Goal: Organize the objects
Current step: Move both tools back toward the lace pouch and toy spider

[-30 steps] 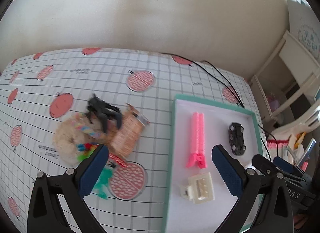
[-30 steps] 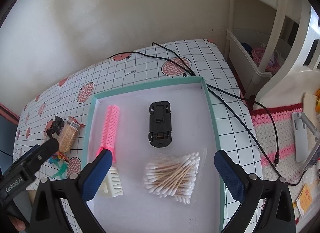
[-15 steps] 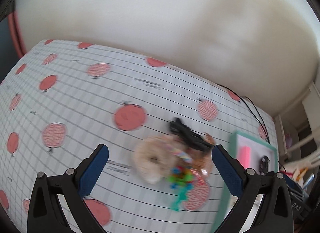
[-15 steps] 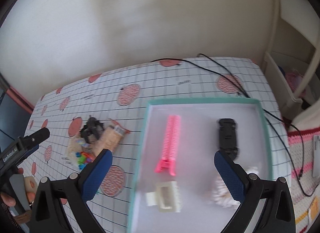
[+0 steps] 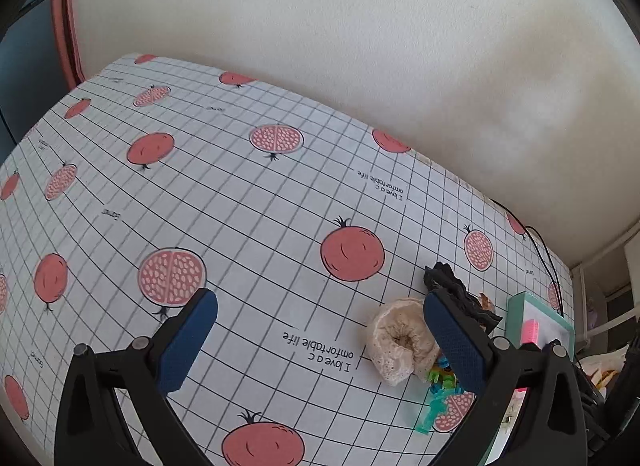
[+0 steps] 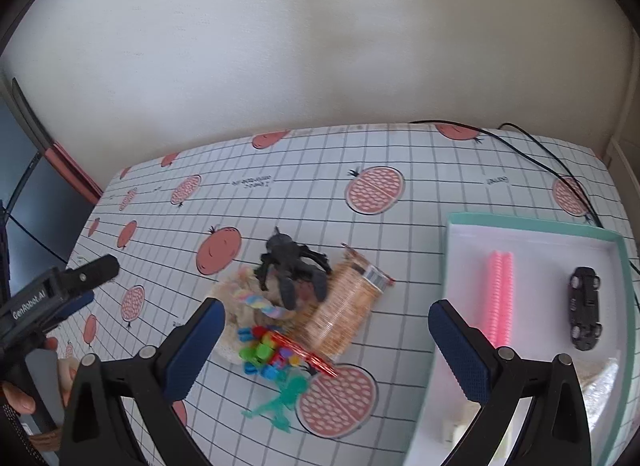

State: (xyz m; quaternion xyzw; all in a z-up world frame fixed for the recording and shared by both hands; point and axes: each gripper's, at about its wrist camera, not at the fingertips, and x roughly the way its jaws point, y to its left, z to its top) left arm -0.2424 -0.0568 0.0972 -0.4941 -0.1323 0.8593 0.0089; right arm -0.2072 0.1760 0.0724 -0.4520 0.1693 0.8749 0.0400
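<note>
Left tongs (image 5: pixel 320 340) spread wide, empty, hovering above bare pomegranate-print worktop (image 5: pixel 248 201); right tongs (image 6: pixel 326 340) likewise agape, empty, poised over the heap. At the heap's left, cream fluffy scrunchie (image 6: pixel 234 312); atop it, black plastic spider toy (image 6: pixel 290 266); nearer, tangled bright plastic clips (image 6: pixel 266 352); then orange crinkly snack packet (image 6: pixel 346 312). Far right, teal-rimmed white tray (image 6: pixel 532 223), already part-filled. Likely risks: snagging two entangled pieces at once, dragging neighbours, dropping one short of the tray.

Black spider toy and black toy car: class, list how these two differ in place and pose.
The black spider toy sits on the cluttered pile on the tablecloth; the black toy car lies alone inside the green-rimmed tray. The spider toy stands with legs splayed; the toy car lies upside down, wheels up. Both are black toys.
</note>
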